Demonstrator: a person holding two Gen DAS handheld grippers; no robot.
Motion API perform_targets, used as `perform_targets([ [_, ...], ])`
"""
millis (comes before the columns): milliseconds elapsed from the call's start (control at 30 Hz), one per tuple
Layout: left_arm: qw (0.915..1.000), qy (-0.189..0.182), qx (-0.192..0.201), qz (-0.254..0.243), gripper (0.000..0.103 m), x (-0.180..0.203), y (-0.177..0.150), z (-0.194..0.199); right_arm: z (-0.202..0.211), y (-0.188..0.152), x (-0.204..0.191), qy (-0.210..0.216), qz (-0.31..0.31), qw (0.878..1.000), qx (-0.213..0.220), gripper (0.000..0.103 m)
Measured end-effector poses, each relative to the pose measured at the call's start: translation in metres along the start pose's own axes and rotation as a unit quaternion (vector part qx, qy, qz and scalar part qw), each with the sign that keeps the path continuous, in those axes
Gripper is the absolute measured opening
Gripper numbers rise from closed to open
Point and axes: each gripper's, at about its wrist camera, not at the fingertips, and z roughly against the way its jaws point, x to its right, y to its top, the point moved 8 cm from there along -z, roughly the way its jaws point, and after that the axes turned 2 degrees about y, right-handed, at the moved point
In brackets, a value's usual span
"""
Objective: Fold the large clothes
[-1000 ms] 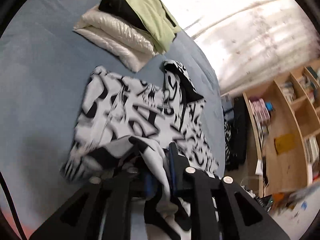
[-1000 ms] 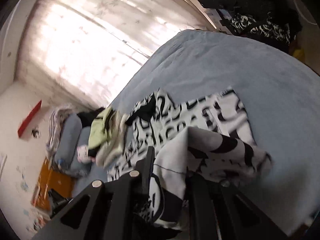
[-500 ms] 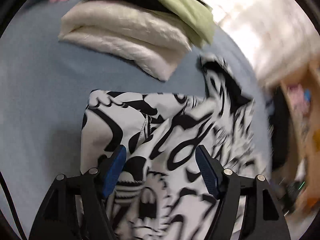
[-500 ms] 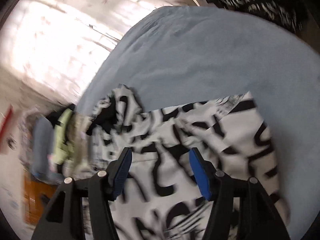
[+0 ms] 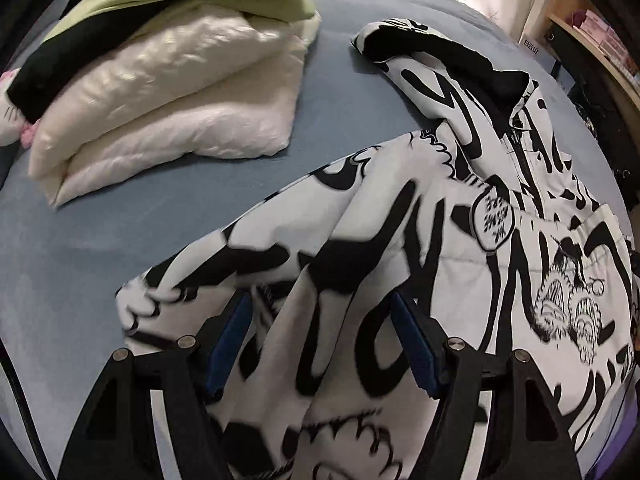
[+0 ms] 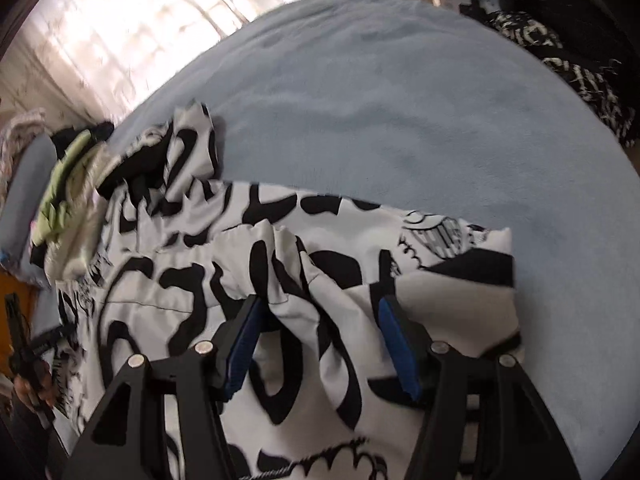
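Jacket (image 5: 400, 240), black-and-white print, lies spread on blue bed (image 5: 120, 216), beneath both tools. Left tool (image 5: 320, 340) and right tool (image 6: 318, 340) gape open, gripping nothing. Hood (image 5: 432, 52) points toward folded pile (image 5: 168, 80).

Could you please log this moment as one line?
left gripper: open | right gripper: open | jacket: folded on bed, released

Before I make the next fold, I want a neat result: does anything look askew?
Yes. The black-and-white graffiti-print padded jacket lies rumpled on the blue bedspread: ridges bunch between the open left gripper and open right gripper, and its hood sprawls sideways.
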Motion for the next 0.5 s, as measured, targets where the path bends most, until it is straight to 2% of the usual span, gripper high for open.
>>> perform_targets([
  [67,1.0000,0.003,0.007,0.000,0.067,0.003,0.006,-0.003,-0.004,0.001,-0.001,0.002,0.003,1.000,0.008,0.060],
  [100,0.9999,0.002,0.013,-0.001,0.058,0.005,0.008,-0.003,-0.003,0.002,-0.003,0.002,0.006,1.000,0.012,0.059],
  [133,0.9998,-0.012,0.015,-0.004,0.035,0.009,0.008,-0.003,-0.003,0.002,-0.004,0.003,0.011,1.000,0.015,0.056],
  [167,0.9998,-0.012,0.013,-0.005,0.022,0.013,0.007,-0.003,-0.001,0.001,-0.006,-0.003,0.020,1.000,0.020,0.047],
  [233,0.9990,0.031,0.032,-0.010,0.008,0.014,0.007,0.001,0.006,-0.001,-0.008,-0.027,0.038,0.998,0.037,0.031],
  [300,0.9978,0.044,0.049,-0.010,0.006,0.015,0.007,0.010,0.020,-0.002,-0.009,-0.023,0.037,0.997,0.061,0.009],
  [400,0.9949,0.042,0.091,0.009,0.005,0.009,0.013,0.037,0.056,0.001,-0.013,-0.007,0.021,0.992,0.124,0.008],
  [500,0.9903,0.035,0.130,0.034,0.005,0.007,0.026,0.065,0.079,0.013,-0.021,-0.007,0.016,0.986,0.164,0.008],
])
